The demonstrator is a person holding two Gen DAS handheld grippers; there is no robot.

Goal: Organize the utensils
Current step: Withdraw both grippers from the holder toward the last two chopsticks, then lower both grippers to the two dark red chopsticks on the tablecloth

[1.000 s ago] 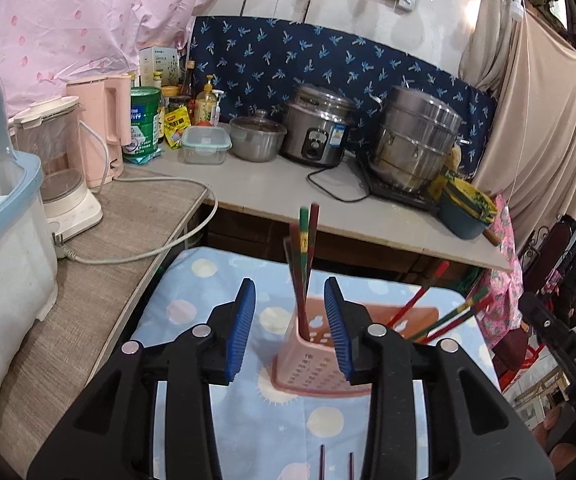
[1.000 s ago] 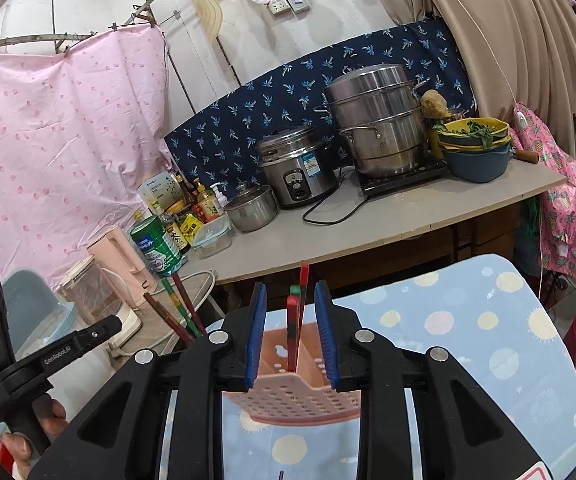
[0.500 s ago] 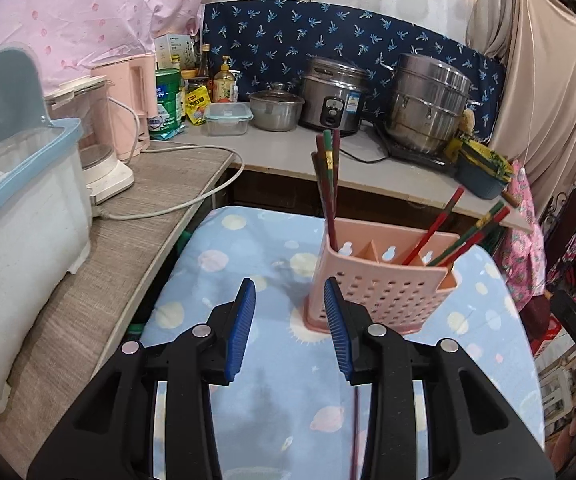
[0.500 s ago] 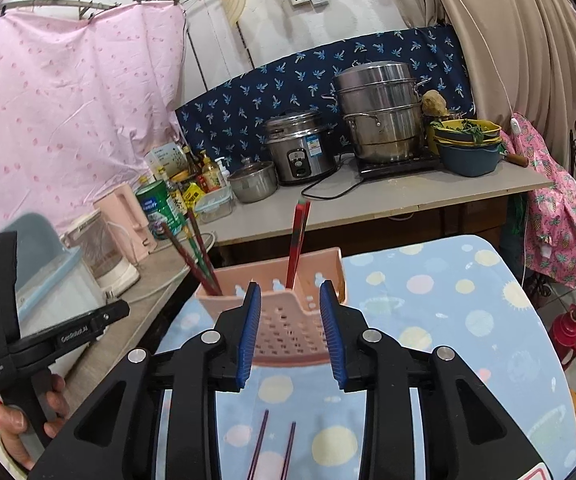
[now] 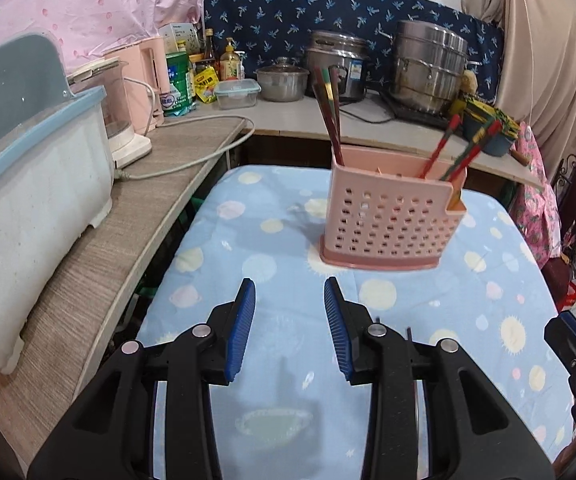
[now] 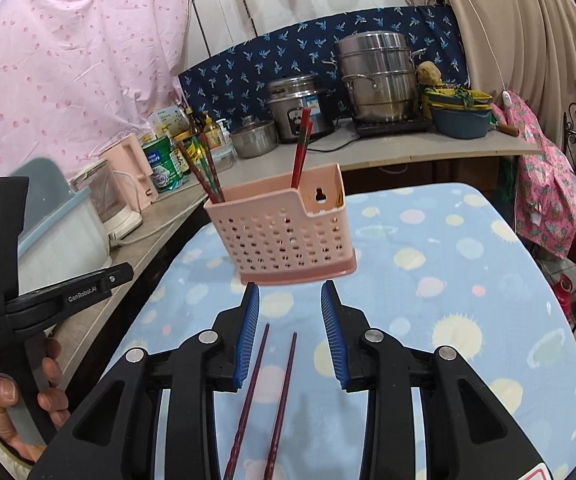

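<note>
Dark maroon chopsticks (image 6: 266,400), two side by side, flat on the blue planet-print cloth of the desk (image 6: 448,280), lying between the right gripper (image 6: 290,332) fingers, spread wide and holding nothing. Beyond, pink perforated plastic utensil holder (image 6: 288,240) upright on the cloth, red-and-green chopsticks (image 6: 301,148) leaning in its compartments. Left gripper (image 5: 289,328) fingers likewise wide apart, empty, above bare cloth, short of the holder.
</note>
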